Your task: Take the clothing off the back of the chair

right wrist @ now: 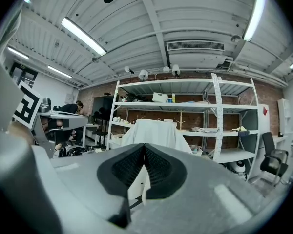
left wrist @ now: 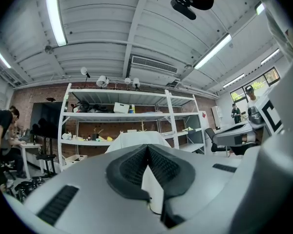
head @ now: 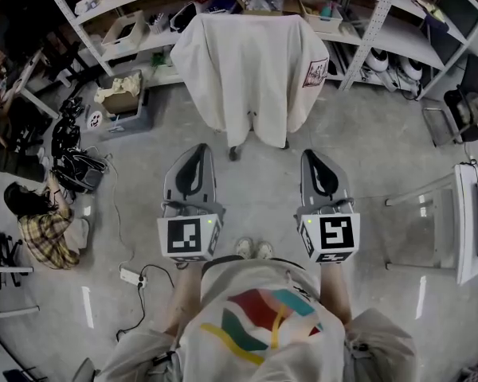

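Just one garment (head: pixel 247 70), two hand-held grippers (head: pixel 197 153) (head: pixel 315 157)

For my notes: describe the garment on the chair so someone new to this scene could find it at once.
Look to the long metal shelving at the far side of the room. Just before it stands a chair, its back wholly covered by the garment. It is the one big off-white cloth there, with a dark printed patch at one edge.

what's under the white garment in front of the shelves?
Only the chair base shows below the hem of the white garment. The chair's back and seat are covered.
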`<move>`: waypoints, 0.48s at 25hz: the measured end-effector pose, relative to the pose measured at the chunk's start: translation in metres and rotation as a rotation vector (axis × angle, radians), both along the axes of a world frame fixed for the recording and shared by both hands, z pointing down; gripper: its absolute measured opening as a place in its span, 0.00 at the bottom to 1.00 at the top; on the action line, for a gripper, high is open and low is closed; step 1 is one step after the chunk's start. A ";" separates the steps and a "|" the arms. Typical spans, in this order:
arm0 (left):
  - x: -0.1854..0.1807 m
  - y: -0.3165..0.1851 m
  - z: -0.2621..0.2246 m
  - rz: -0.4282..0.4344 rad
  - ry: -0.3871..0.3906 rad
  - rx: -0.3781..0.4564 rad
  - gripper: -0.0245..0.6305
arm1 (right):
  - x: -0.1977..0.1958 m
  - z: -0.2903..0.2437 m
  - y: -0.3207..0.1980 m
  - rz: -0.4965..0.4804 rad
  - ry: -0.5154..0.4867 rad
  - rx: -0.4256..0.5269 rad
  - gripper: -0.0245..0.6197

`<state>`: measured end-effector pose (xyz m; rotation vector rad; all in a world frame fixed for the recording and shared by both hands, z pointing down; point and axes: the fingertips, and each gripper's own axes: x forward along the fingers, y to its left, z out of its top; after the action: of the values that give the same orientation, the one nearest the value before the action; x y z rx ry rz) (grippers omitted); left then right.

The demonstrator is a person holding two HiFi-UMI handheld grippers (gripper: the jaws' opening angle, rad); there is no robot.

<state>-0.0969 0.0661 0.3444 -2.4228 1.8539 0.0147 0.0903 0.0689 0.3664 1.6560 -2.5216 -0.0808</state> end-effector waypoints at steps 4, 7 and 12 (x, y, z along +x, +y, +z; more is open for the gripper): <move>0.010 0.001 0.006 -0.013 -0.024 -0.002 0.06 | 0.017 0.008 0.001 -0.008 0.005 -0.024 0.05; 0.009 0.007 0.022 -0.049 -0.014 -0.029 0.06 | 0.033 0.025 0.006 -0.019 0.017 -0.057 0.05; 0.002 0.006 0.026 -0.086 0.023 -0.048 0.06 | 0.040 0.037 0.008 -0.045 0.029 -0.083 0.05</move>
<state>-0.0948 0.0717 0.3701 -2.3805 1.9894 -0.0082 0.1300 0.0765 0.4034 1.5568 -2.5051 -0.0035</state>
